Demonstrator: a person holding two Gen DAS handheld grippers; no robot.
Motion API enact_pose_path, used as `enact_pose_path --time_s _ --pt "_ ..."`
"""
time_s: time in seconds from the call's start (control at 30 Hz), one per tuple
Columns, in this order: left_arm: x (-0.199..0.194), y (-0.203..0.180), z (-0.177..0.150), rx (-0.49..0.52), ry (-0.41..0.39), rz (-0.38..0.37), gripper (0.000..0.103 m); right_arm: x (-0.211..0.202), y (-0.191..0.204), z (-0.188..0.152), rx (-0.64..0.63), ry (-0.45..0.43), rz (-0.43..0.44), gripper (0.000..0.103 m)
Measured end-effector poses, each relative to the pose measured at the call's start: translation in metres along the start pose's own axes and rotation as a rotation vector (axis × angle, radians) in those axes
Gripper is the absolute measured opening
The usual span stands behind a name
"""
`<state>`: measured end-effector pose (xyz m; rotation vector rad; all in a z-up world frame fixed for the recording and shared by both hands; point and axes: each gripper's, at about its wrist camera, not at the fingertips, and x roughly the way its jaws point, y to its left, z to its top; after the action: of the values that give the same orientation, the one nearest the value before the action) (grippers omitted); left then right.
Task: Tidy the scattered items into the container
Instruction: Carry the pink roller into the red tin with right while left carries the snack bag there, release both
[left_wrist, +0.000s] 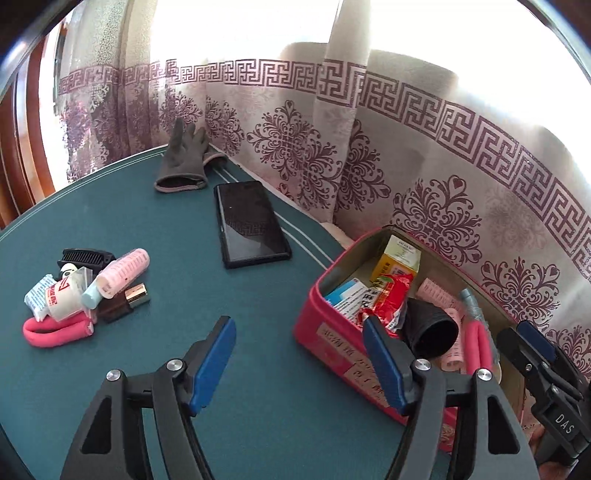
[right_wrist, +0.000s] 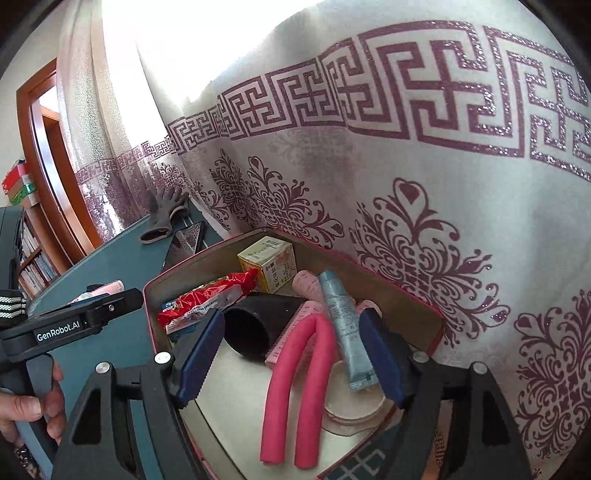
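Observation:
The red container (left_wrist: 332, 347) stands at the table's right edge, holding a yellow carton (left_wrist: 399, 262), a red packet (left_wrist: 388, 299), a black cup (left_wrist: 428, 332) and pink rollers. My left gripper (left_wrist: 297, 326) is open and empty, over the table by the container's left corner. A scattered pile lies to the left: a pink roller (left_wrist: 123, 271), a black comb clip (left_wrist: 86, 258), a white tub (left_wrist: 64, 299) and a bent pink foam curler (left_wrist: 55, 332). My right gripper (right_wrist: 291, 321) is open above the container (right_wrist: 388, 291); a pink foam curler (right_wrist: 291, 387) and a blue tube (right_wrist: 343, 325) lie loose below it.
A black phone (left_wrist: 251, 225) and a grey glove (left_wrist: 184, 158) lie further back on the teal table (left_wrist: 184, 288). A patterned curtain (left_wrist: 443, 166) hangs close behind the container. A person's hand (right_wrist: 26, 410) holds the left gripper's handle. A bookshelf (right_wrist: 33, 258) stands far left.

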<state>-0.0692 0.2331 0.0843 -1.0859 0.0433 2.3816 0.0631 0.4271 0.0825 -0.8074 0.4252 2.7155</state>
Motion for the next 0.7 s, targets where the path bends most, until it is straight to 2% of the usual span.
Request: enact_pose_path --time_s 0.27,0.57,0.7 --pt "-0.023 0.084 -0.02 -0.146 -0.02 0.096 0.08 -0.005 0.052 0.003 -0.063 -0.038 0.025 0.085" --pt "-0.043 0.192 -0.046 -0.36 -0.031 0.242 0.08 0.006 0.11 -0.016 -0.171 0.023 0.126 0.086" --pt "-0.047 0.225 -0.048 -0.416 -0.036 0.29 0.08 0.013 0.133 -0.023 -0.213 0.053 0.17 0.087"
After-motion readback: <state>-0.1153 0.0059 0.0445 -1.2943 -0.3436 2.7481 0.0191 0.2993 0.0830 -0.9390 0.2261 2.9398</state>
